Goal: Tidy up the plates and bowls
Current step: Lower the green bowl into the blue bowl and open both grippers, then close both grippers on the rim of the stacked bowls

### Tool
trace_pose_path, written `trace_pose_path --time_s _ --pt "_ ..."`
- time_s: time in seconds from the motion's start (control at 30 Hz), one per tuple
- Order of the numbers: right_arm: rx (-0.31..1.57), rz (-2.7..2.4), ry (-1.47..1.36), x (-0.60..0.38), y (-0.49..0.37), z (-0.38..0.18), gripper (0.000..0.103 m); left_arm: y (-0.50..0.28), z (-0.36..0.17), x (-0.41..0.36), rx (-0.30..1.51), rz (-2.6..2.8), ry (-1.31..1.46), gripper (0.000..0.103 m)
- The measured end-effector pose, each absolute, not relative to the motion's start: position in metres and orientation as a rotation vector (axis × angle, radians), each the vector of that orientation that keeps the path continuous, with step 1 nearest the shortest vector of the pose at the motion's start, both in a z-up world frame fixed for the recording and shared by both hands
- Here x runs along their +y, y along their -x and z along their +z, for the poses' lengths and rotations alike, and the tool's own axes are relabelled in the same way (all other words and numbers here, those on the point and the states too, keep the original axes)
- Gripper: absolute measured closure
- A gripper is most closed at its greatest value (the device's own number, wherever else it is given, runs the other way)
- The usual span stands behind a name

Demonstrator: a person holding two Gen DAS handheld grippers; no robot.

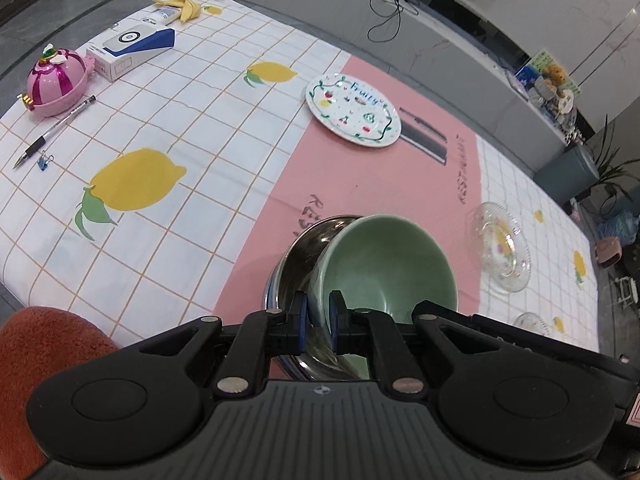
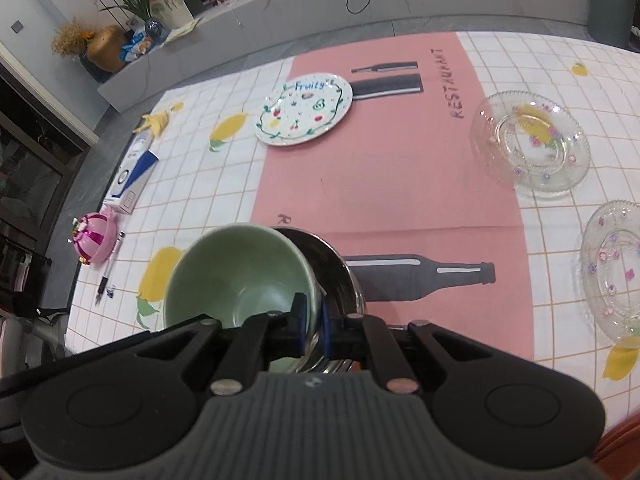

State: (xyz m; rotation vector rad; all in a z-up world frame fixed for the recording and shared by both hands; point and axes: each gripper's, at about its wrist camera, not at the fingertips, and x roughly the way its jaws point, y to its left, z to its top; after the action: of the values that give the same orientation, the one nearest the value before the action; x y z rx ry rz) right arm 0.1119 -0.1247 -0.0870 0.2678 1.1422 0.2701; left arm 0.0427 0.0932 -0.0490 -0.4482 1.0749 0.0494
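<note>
A pale green bowl (image 1: 392, 264) (image 2: 236, 276) hangs tilted over a steel bowl (image 1: 308, 256) (image 2: 340, 276) on the pink strip of the tablecloth. My left gripper (image 1: 319, 312) is shut on the green bowl's left wall. On the opposite rim, my right gripper (image 2: 314, 316) is shut as well. Whether the green bowl touches the steel one I cannot tell. A white plate lettered "Fruity" (image 1: 352, 110) (image 2: 304, 110) lies farther back. Two clear glass plates (image 2: 532, 144) (image 2: 616, 272) sit to the right.
On the left part of the table lie a pink toy case (image 1: 56, 84), a pen (image 1: 52, 132), a binder clip (image 1: 45, 160), a white and blue box (image 1: 128, 50) and a yellow cloth (image 1: 184, 4). A red cushion (image 1: 40, 344) is at the near left edge.
</note>
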Motion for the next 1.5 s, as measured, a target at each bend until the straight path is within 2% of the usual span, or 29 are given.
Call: trace_pose_path --time_s 0.57,0.7,1.03,1.2,1.27,1.3,1.37,1.43,1.5 --pt "1.173 0.266 -0.209 -0.115 -0.12 -0.103 0.098 -0.053 -0.06 0.088 1.13 0.056 0.371 0.09" --pt "1.169 0.261 -0.198 -0.115 -0.12 -0.101 0.095 -0.054 -0.06 0.087 1.138 0.052 0.364 0.088" --pt "1.161 0.262 -0.207 -0.118 -0.119 -0.096 0.093 -0.054 -0.043 0.09 1.083 0.061 0.336 0.088" --pt "1.139 0.28 -0.222 -0.121 -0.115 -0.087 0.078 -0.052 -0.035 0.092 1.061 0.047 0.344 0.088" --pt "1.119 0.287 -0.216 -0.121 -0.112 -0.08 0.072 -0.05 -0.03 0.093 1.04 0.032 0.347 0.084" --pt "1.106 0.292 -0.215 -0.122 -0.111 -0.077 0.069 -0.048 -0.028 0.093 1.026 0.024 0.344 0.078" --pt "1.081 0.301 -0.228 -0.125 -0.109 -0.071 0.058 -0.045 -0.023 0.093 0.993 0.02 0.331 0.067" --pt "1.068 0.301 -0.249 -0.13 -0.107 -0.068 0.051 -0.042 -0.02 0.095 0.967 0.036 0.317 0.049" --pt "1.065 0.292 -0.266 -0.135 -0.107 -0.069 0.047 -0.04 -0.022 0.099 0.954 0.054 0.323 0.044"
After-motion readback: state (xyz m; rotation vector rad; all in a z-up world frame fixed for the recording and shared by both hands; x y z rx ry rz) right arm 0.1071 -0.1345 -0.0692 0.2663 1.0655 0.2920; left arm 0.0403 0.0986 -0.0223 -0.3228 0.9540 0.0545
